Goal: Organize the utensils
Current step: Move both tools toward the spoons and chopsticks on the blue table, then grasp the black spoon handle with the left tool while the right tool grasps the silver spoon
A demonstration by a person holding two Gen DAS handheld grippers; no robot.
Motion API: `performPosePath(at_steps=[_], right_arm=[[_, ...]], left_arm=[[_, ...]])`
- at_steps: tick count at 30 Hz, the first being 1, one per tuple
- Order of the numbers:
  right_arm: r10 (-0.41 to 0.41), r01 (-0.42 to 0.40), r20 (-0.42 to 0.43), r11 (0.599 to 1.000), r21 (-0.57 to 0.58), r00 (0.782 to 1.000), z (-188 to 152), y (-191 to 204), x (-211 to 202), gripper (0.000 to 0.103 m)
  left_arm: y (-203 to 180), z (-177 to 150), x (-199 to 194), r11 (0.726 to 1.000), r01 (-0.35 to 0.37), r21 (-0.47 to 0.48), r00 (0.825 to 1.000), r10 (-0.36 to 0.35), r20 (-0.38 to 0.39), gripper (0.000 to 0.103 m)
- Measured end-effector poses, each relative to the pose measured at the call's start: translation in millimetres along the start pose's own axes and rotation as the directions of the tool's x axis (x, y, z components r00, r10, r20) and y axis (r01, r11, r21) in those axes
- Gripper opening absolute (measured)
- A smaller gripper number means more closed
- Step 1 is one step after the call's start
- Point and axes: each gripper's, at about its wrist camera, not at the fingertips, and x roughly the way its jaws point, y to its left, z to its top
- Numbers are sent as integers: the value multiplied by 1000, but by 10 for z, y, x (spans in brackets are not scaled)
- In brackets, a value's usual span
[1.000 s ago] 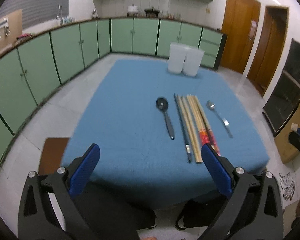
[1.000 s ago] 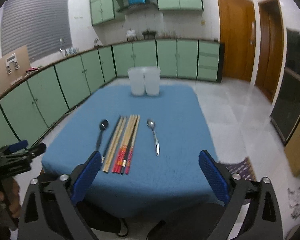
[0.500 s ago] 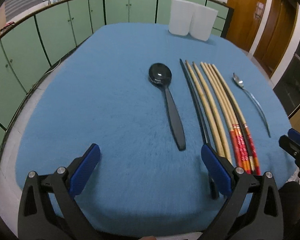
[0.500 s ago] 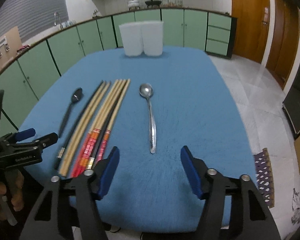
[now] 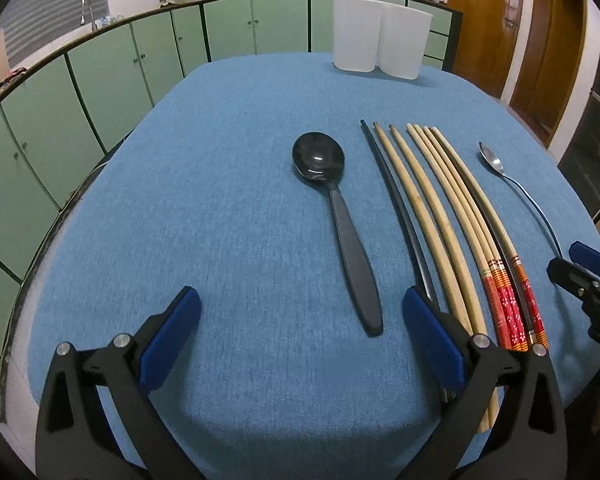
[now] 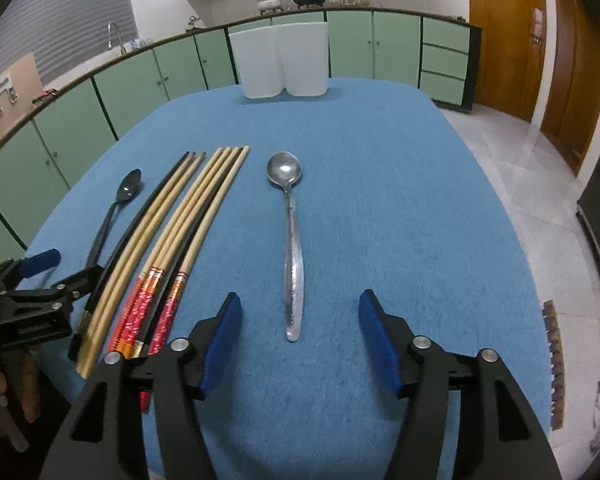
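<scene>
Green cabinets (image 6: 148, 92) line wall; wooden doors (image 6: 504, 36) right; tiled floor (image 6: 540, 184).

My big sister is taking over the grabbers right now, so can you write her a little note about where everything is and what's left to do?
Left gripper: open, empty, low over the near table edge, lined up with the black spoon.
Right gripper: open, empty, straddling the handle end of the metal spoon.
Chopsticks: lying in a row between the two spoons on the blue tablecloth.
Two white containers: upright, side by side at the far edge; I cannot see inside them.
Done: nothing picked up.
Left: every utensil on the cloth has yet to be sorted, probably into the containers.
</scene>
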Motion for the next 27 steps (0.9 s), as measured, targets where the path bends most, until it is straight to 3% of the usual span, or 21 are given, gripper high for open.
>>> performPosePath(at_steps=[2, 4, 5, 8, 10, 13, 18, 27], right_arm=[[-8, 8, 6, 1000, -9, 1000, 3, 10, -2, 46], [-7, 7, 6, 1000, -12, 1000, 24, 7, -3, 27], [-9, 9, 5, 1000, -15, 1000, 31, 4, 1, 24], [1, -1, 0, 1000, -26, 1000, 55, 15, 11, 12], [0, 0, -2, 999, -33, 1000, 60, 43, 12, 9], [6, -6, -4, 1000, -24, 1000, 67, 41, 9, 9], [22, -22, 9, 1000, -11, 1000, 100, 54, -74, 9], [41, -41, 54, 999, -12, 998, 302, 150, -328, 9]], left_arm=[[-5, -6, -16, 1000, 1, -4, 1000, -1, 10, 98], [-6, -7, -29, 1000, 4, -5, 1000, -4, 14, 95], [-9, -6, -43, 1000, 11, -2, 1000, -11, 17, 92], [-54, 29, -87, 999, 35, 12, 999, -35, 20, 64], [-70, 56, -115, 998, 66, 13, 998, -66, 13, 34], [-25, 103, -111, 993, 117, -23, 993, -117, -12, 13], [76, 126, -131, 984, 160, -78, 985, -164, -46, 12], [92, 288, -351, 984, 163, -78, 987, -163, 3, 12]])
